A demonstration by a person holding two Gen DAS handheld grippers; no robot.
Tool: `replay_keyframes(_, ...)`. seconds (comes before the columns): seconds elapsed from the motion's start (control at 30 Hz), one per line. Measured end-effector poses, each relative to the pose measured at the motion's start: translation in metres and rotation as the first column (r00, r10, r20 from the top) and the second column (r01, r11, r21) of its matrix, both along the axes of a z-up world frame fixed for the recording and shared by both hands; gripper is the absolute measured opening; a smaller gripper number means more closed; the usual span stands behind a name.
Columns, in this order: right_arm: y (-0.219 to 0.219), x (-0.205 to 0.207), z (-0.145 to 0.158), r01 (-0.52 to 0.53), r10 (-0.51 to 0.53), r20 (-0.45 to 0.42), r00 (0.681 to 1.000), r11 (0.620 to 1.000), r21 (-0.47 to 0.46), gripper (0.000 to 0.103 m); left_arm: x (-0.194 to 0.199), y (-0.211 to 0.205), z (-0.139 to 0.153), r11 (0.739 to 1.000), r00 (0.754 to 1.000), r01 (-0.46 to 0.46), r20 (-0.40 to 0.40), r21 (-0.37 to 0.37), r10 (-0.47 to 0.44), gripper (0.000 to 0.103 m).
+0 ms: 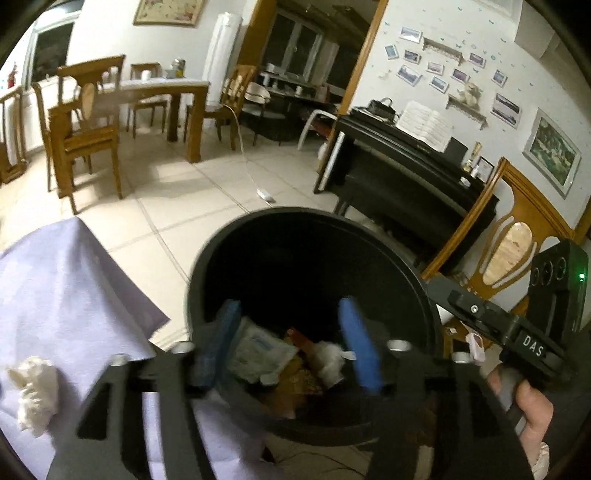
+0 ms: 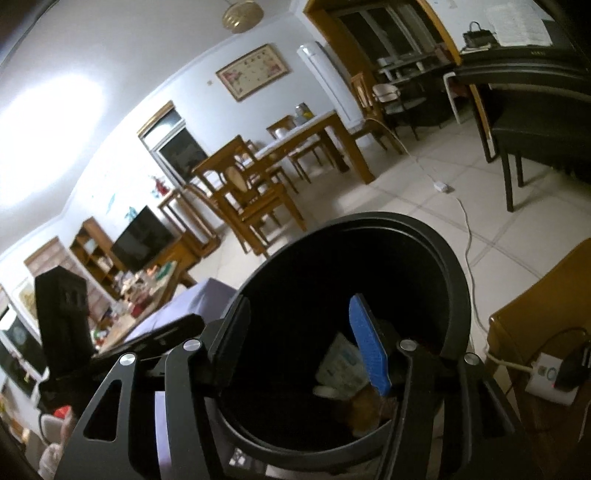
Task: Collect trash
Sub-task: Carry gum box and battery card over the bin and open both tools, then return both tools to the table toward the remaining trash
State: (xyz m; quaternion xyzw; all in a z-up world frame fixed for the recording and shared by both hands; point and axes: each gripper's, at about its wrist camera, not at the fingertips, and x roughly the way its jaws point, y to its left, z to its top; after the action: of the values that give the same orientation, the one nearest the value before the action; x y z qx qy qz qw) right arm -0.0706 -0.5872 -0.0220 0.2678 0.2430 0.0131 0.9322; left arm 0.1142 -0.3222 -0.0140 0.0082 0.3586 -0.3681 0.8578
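at lower centre of both frames, left gripper (image 1: 290, 343) and right gripper (image 2: 299, 347) hover spread, empty, over round black plastic bin (image 1: 413, 273); crumpled white tissue (image 1: 330, 360) and wrappers lie inside, beneath the fingertips.

Blurred wrappers (image 1: 258, 350) in the bin (image 1: 229, 236), contents indistinct

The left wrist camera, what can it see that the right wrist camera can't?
Only the left wrist view shows the crumpled white tissue lying on the lilac cloth, the white wad inside the bin, the open music book on the piano, and the right claw from outside. Only the right wrist view shows the television, the ceiling lamp and the white power strip on the floor at right. Both show the black bin with a white packet inside, and the dining table.
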Motion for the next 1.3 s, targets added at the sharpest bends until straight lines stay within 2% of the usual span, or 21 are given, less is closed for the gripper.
replay_keyframes(0.2, 0.027, 0.007, 0.006, -0.045, 0.044, -0.008, 0.999, 0.999, -0.03, 0.057, -0.008, 0.041, 0.013, 0.998, 0.998, -0.061, 0.02, -0.004, 0.061, 0.069)
replay_keyframes(0.3, 0.053, 0.016, 0.011, -0.088, 0.087, -0.018, 0.996, 0.995, -0.053, 0.057, -0.011, 0.076, 0.017, 0.993, 0.993, -0.117, 0.026, -0.012, 0.118, 0.069)
replay_keyframes(0.43, 0.097, 0.035, 0.018, -0.16, 0.158, -0.031, 0.987, 0.983, -0.089, 0.057, -0.014, 0.127, 0.021, 0.977, 0.977, -0.213, 0.029, -0.007, 0.213, 0.069)
replay_keyframes(0.53, 0.127, 0.052, 0.025, -0.216, 0.212, -0.044, 0.976, 0.97, -0.111, 0.057, -0.016, 0.175, 0.02, 0.956, 0.955, -0.293, 0.043, 0.009, 0.292, 0.069)
replay_keyframes(0.67, 0.182, 0.073, 0.027, -0.301, 0.294, -0.069, 0.953, 0.942, -0.147, 0.057, -0.017, 0.239, 0.013, 0.9, 0.906, -0.422, 0.092, 0.109, 0.414, 0.069)
replay_keyframes(0.77, 0.222, 0.089, 0.029, -0.363, 0.353, -0.089, 0.932, 0.916, -0.169, 0.057, -0.013, 0.296, 0.0, 0.833, 0.853, -0.522, 0.09, 0.183, 0.515, 0.069)
replay_keyframes(0.87, 0.266, 0.106, 0.026, -0.441, 0.424, -0.122, 0.897, 0.874, -0.204, 0.057, -0.006, 0.333, -0.012, 0.77, 0.812, -0.577, 0.087, 0.272, 0.578, 0.069)
replay_keyframes(0.93, 0.296, 0.116, 0.025, -0.492, 0.47, -0.146, 0.871, 0.838, -0.236, 0.057, 0.0, 0.355, -0.022, 0.752, 0.797, -0.589, 0.058, 0.295, 0.601, 0.069)
replay_keyframes(1.0, 0.327, 0.126, 0.025, -0.538, 0.511, -0.169, 0.843, 0.8, -0.267, 0.057, 0.005, 0.364, -0.028, 0.751, 0.796, -0.584, 0.032, 0.308, 0.605, 0.069)
replay_keyframes(1.1, 0.368, 0.143, 0.022, -0.594, 0.556, -0.209, 0.804, 0.744, -0.306, 0.057, 0.011, 0.369, -0.035, 0.762, 0.809, -0.56, 0.018, 0.326, 0.587, 0.068)
replay_keyframes(1.17, 0.393, 0.157, 0.02, -0.62, 0.574, -0.235, 0.784, 0.711, -0.332, 0.057, 0.015, 0.369, -0.04, 0.782, 0.83, -0.529, 0.009, 0.33, 0.557, 0.068)
replay_keyframes(1.23, 0.416, 0.173, 0.016, -0.638, 0.583, -0.262, 0.769, 0.68, -0.361, 0.057, 0.018, 0.367, -0.042, 0.79, 0.846, -0.512, 0.041, 0.338, 0.531, 0.068)
replay_keyframes(1.3, 0.431, 0.186, 0.012, -0.652, 0.589, -0.283, 0.757, 0.661, -0.371, 0.057, 0.021, 0.37, -0.043, 0.8, 0.853, -0.502, 0.032, 0.329, 0.522, 0.067)
